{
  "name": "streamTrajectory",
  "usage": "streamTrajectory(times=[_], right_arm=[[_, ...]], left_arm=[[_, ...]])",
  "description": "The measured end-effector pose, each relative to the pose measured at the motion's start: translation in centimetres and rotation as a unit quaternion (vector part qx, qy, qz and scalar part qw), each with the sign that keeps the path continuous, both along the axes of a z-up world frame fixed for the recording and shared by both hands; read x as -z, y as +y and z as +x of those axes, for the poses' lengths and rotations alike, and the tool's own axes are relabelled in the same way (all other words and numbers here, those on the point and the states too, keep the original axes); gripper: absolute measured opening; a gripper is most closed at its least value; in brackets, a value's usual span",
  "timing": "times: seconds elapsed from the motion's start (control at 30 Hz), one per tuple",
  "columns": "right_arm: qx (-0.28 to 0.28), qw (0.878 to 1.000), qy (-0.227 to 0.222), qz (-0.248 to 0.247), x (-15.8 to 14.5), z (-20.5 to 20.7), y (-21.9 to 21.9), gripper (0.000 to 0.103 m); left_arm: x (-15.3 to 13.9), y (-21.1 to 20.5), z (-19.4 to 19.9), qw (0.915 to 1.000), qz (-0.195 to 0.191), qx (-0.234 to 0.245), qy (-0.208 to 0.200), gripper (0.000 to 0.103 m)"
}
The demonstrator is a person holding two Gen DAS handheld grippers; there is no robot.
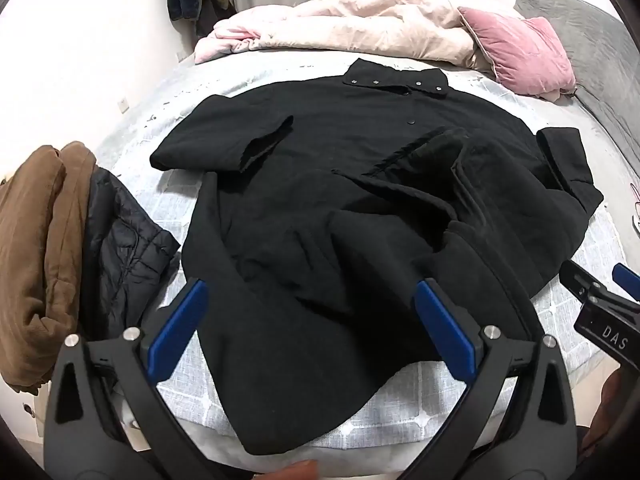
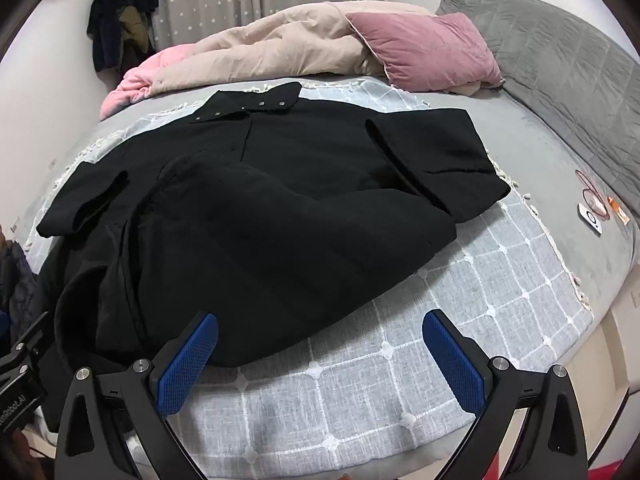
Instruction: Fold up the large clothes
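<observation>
On the bed (image 2: 560,152), over a grey checked blanket (image 2: 460,300), a large black coat (image 1: 320,200) lay spread, collar toward the pink pillow (image 2: 424,48). Above its near hem the left gripper (image 1: 312,320) hung wide and empty; the right gripper (image 2: 320,352) was likewise wide, holding nothing, over bare blanket just beside the coat.

Even soft light, fisheye-warped dark corners

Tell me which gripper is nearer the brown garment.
Left. The left gripper hangs over the black coat beside the brown garment; the right gripper is farther right.
</observation>
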State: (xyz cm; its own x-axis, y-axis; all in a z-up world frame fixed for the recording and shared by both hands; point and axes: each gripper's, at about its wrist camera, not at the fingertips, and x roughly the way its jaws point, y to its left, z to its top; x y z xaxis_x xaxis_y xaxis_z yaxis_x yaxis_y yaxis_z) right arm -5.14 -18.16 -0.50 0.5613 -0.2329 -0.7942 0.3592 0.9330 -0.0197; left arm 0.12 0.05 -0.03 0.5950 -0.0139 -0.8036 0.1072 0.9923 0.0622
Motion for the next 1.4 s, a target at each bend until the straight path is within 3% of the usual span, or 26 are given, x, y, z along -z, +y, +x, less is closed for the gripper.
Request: streamTrajectory(times=[1.4], right_arm=[[0.013,1.0,-0.011,0.009,-0.1,-0.4,-0.4,0.103]], left_arm=[[0.2,1.4,0.1,0.9998,0.0,-0.011,-0.016,0.102]])
